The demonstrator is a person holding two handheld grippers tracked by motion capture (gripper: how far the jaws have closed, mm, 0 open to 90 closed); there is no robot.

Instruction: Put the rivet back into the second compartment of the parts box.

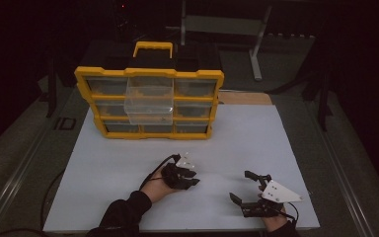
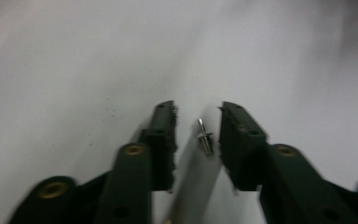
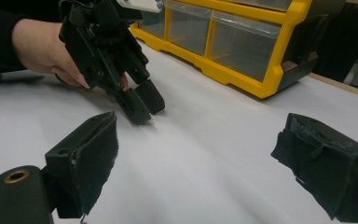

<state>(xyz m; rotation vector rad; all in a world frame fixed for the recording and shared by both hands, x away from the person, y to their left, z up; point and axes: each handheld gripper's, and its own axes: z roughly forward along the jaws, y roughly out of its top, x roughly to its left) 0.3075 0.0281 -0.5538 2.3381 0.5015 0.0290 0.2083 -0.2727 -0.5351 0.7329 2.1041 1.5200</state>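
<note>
Two black claws work over the white surface [image 1: 128, 163]. Left claw [image 2: 198, 126] points down at the sheet, its jaws narrowed around a small silver metal pin [image 2: 204, 136] lying flat between them, pads just beside it, not yet pressing. Right claw [image 3: 196, 154] rests near the front edge, jaws wide and empty. Behind stands a yellow plastic organiser case with clear drawers [image 1: 148, 74].

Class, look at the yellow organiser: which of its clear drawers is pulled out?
The top-row middle drawer of the organiser: it juts forward over the drawers below, while the others sit flush.
</note>
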